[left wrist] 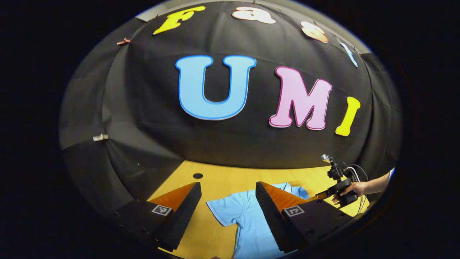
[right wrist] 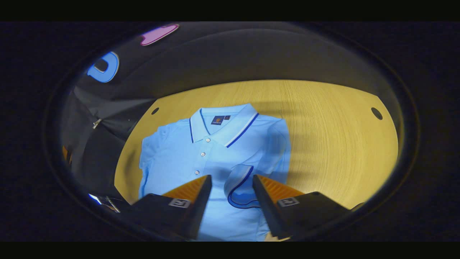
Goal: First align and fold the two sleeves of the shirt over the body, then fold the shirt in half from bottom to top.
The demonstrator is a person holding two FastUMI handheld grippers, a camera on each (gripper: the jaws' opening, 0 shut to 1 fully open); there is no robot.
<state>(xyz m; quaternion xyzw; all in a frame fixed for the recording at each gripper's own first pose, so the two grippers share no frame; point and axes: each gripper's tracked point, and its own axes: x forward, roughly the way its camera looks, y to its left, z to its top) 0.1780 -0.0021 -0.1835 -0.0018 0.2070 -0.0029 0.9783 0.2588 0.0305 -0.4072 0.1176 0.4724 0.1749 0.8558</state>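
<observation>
A light blue polo shirt lies front up on the yellow wooden table, collar toward the far side. In the right gripper view one sleeve is folded over the body, its dark-edged cuff lying between the fingers of my right gripper, which is open just above it. In the left gripper view the other sleeve lies spread out flat on the table. My left gripper hovers open above that sleeve. Farther right in this view, a hand holds the right gripper over the shirt.
The table has small round holes near its far corners. Black cloth walls close it in at the back and left. Bare tabletop stretches to the right of the shirt in the right gripper view.
</observation>
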